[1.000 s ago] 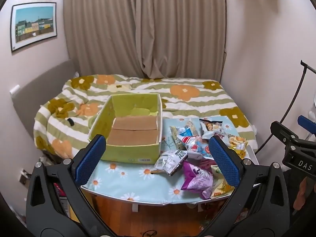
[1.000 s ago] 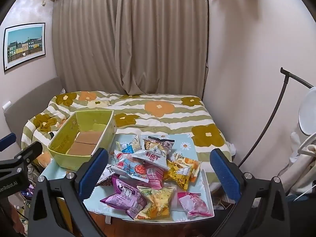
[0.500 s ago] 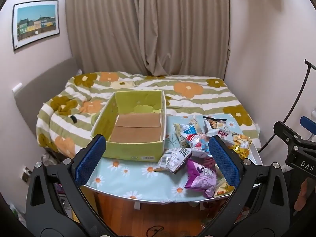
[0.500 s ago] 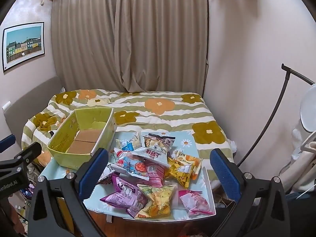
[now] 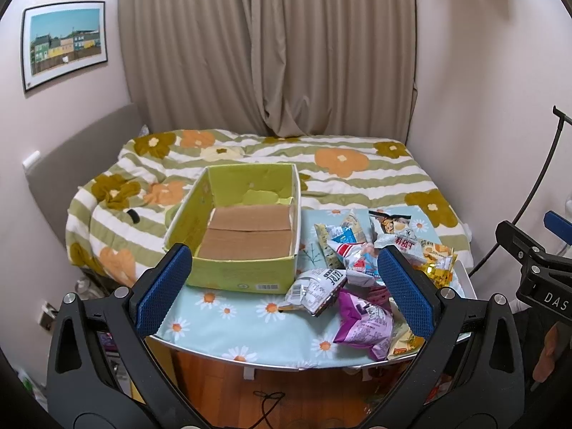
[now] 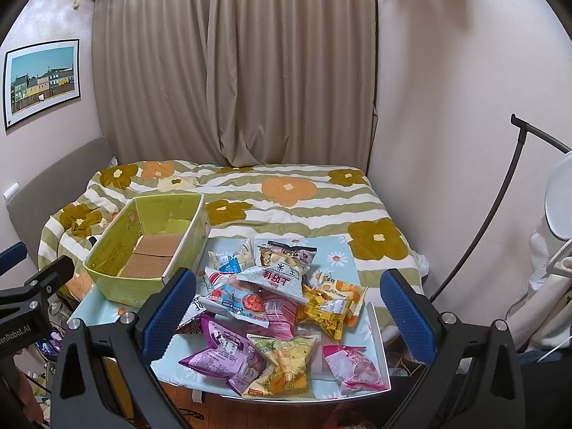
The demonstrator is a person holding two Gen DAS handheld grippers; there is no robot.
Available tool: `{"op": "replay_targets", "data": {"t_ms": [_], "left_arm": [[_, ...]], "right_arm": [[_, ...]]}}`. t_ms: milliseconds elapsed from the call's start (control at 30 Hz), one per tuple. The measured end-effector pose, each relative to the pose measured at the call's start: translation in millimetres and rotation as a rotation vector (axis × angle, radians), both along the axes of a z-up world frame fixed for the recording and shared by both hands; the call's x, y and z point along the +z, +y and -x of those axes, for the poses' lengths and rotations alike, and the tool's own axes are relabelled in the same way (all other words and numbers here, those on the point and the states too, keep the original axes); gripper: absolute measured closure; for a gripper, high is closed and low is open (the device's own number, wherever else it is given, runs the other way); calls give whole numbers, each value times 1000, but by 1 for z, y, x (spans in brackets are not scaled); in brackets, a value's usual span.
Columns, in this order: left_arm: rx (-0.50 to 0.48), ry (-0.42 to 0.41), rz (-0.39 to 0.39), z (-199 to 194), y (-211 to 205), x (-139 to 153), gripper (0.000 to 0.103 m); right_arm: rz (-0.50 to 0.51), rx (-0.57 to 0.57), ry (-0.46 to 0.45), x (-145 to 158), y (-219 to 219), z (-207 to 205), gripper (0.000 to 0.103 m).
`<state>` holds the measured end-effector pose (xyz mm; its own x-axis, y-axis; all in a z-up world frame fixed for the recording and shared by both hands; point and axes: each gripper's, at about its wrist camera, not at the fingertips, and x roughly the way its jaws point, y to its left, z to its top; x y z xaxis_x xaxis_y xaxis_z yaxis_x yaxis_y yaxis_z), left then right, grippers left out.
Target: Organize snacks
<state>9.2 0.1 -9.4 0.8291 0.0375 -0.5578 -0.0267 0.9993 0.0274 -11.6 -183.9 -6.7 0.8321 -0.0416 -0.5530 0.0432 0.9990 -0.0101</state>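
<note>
A pile of snack packets [image 6: 275, 307] lies on the right half of a small table with a daisy-print cloth [image 5: 221, 318]; it also shows in the left wrist view [image 5: 371, 271]. An empty green cardboard box [image 5: 246, 228] stands on the table's left half; it also shows in the right wrist view [image 6: 150, 246]. My left gripper [image 5: 284, 291] is open and empty, held above the table's near edge. My right gripper [image 6: 287, 312] is open and empty, held above the near side of the pile. A purple packet [image 6: 221, 355] and a yellow one [image 6: 286, 368] lie nearest.
A bed with a flowered striped cover [image 6: 286, 193] lies right behind the table. Curtains [image 5: 268, 46] hang at the back. A black lamp arm [image 6: 500, 186] and white lamp stand at the right. Wooden floor [image 5: 271, 393] shows below the table edge.
Both grippers have drifted slightly, so the table and box sit a little lower and nearer in the views. Nothing on the table has moved.
</note>
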Motion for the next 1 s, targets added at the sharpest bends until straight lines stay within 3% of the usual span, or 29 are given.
{"op": "replay_targets", "data": {"t_ms": [1000], "left_arm": [[-7,24,0,-8,-4,-9,0]], "right_arm": [[0,-6,15,-7,3,1,1]]}}
